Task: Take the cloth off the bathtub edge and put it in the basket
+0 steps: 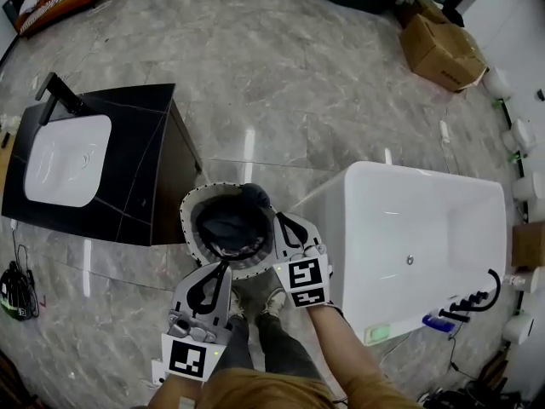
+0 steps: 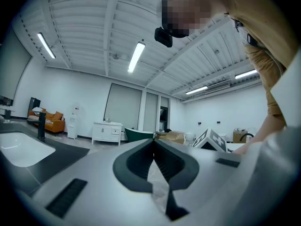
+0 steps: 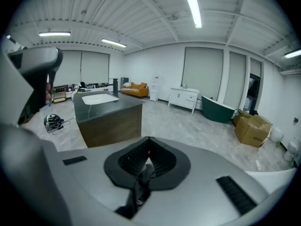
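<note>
Hovering L gripper & R gripper by the basket w/ jaws pressed together on nothing, since the dark cloth already lies inside it, off the bathtub, so we reckon the job's done

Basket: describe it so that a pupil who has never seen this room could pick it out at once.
Find the white bathtub at the right of the head view and the dark vanity at the left. The basket stands between them, nearer the bottom edge. It alone is round, with a pale rim and a dark cloth inside.
</note>
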The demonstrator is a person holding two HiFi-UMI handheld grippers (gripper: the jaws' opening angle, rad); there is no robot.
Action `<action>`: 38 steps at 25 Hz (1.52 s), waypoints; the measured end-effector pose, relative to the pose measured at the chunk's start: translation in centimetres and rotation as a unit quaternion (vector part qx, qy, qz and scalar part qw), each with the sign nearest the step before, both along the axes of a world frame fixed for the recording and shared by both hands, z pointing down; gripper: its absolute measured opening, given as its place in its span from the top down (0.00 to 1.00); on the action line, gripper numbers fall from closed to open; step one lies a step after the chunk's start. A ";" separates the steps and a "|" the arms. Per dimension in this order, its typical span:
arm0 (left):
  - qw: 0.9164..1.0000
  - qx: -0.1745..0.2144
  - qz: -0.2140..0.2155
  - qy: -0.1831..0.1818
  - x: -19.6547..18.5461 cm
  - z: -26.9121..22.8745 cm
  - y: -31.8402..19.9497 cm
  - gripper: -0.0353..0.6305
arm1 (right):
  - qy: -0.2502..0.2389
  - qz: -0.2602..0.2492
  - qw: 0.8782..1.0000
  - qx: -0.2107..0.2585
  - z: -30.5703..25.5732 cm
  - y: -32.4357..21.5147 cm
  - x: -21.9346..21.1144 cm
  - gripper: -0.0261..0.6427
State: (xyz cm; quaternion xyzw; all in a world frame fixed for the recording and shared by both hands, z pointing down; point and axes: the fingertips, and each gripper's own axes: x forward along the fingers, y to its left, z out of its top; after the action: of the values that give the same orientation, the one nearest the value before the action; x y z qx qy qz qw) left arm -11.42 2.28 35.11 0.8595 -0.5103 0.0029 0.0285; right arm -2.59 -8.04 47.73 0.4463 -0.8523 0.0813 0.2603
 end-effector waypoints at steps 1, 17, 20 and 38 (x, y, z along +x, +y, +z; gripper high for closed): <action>1.000 0.004 0.000 0.001 0.2 -0.6 -0.1 0.94 | -0.004 0.000 1.000 0.009 -1.3 0.0 0.3 0.95; 0.998 0.062 0.004 -0.001 3.7 -10.5 0.0 0.94 | -0.078 -0.016 0.987 0.137 -20.2 2.4 3.9 0.95; 0.997 0.075 0.002 -0.001 4.2 -12.2 0.3 0.94 | -0.095 -0.024 0.982 0.161 -23.4 3.5 4.6 0.95; 0.987 0.158 -0.017 -0.003 4.5 -20.6 2.5 0.94 | -0.156 0.013 0.953 0.261 -36.2 8.4 14.4 0.95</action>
State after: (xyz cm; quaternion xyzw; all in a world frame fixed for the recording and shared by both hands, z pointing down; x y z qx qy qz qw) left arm -6.97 4.78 14.54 0.8441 -0.5193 -0.0760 -0.1093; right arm 11.82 0.32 11.55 0.4914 -0.8680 -0.0718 -0.0027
